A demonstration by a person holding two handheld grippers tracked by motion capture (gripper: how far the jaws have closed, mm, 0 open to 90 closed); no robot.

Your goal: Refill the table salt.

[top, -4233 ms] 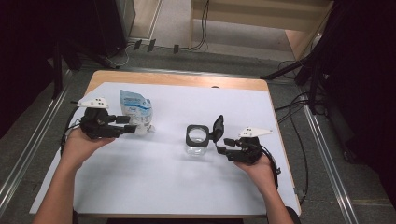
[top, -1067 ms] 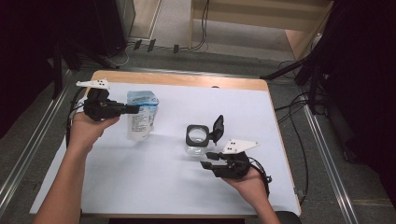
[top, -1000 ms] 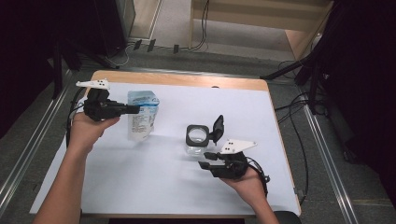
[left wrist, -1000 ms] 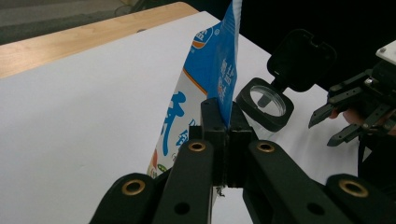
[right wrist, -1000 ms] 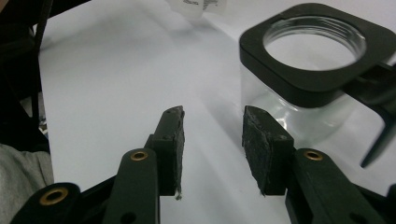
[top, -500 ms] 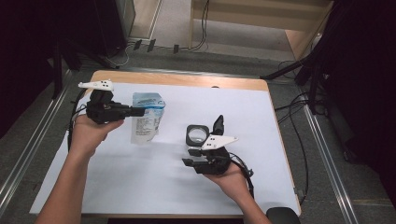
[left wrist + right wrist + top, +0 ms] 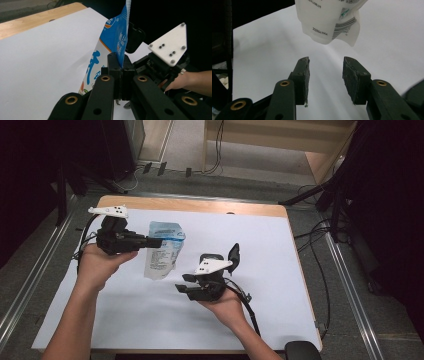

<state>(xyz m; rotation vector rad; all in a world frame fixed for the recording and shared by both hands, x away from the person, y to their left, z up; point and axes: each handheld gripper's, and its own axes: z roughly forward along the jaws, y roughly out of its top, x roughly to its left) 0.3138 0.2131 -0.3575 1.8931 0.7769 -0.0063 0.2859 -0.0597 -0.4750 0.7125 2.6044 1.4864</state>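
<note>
While lifted off the white sheet [image 7: 280, 250]: blue-and-white pouch [image 7: 162, 252], pinched at its top edge by left gripper [image 7: 150, 241]. Right gripper [image 7: 325, 67] empty, jaws partway apart, just below pouch's bottom, probably not touching.

The left gripper [image 7: 156, 241] now holds the pouch [image 7: 162, 251] hanging above the table instead of lying on it. The right gripper [image 7: 181, 283] sits further left than before, away from the black container [image 7: 212, 259], its parted jaws pointing toward the pouch's bottom.
</note>
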